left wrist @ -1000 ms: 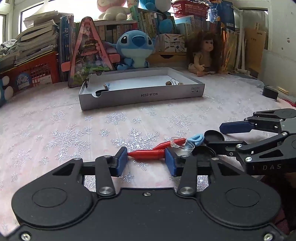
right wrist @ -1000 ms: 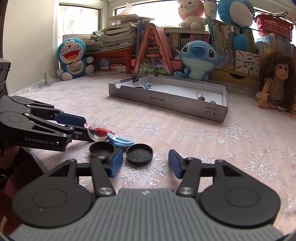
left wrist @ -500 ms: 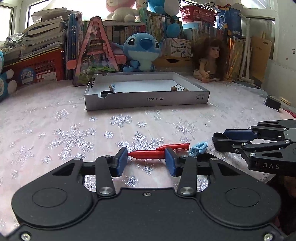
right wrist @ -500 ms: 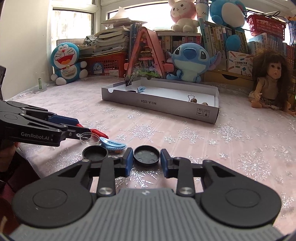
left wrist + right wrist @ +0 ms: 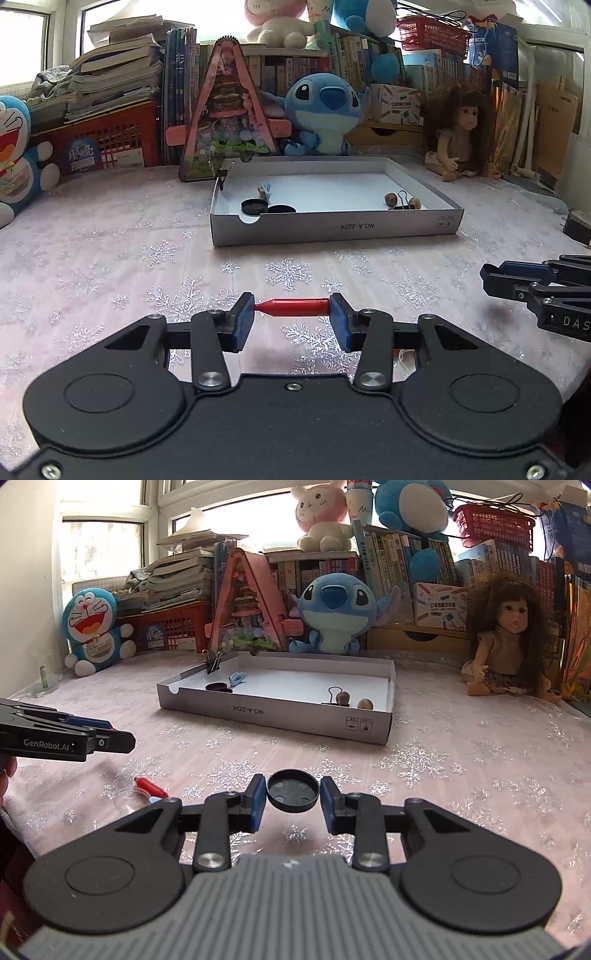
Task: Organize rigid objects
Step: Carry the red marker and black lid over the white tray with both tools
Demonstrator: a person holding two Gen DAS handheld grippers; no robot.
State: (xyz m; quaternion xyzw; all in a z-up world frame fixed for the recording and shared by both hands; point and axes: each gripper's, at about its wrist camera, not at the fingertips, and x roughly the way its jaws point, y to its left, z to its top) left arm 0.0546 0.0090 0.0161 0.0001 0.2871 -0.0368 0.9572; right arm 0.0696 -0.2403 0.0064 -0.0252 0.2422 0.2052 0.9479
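Observation:
My left gripper [image 5: 291, 315] is shut on a red pen cap [image 5: 293, 307] held crosswise above the tablecloth. My right gripper [image 5: 293, 800] is shut on a black round lid [image 5: 293, 791] and holds it lifted off the table. The grey cardboard tray [image 5: 332, 230] stands ahead, also in the right wrist view [image 5: 280, 716]; it holds black lids [image 5: 254, 206], a blue clip, a binder clip [image 5: 402, 199] and two nuts. Another red piece [image 5: 147, 787] and a clear dish [image 5: 127, 800] lie on the table at lower left of the right wrist view.
Plush toys, a doll [image 5: 506, 642], a pink triangular toy house [image 5: 227, 114], books and red baskets line the back of the table. A black box [image 5: 578, 225] lies at the right edge. Snowflake cloth covers the table between grippers and tray.
Both grippers closed on their objects and rose: the left lifted the red pen cap, the right lifted the black lid. The other small items dropped out of the left view.

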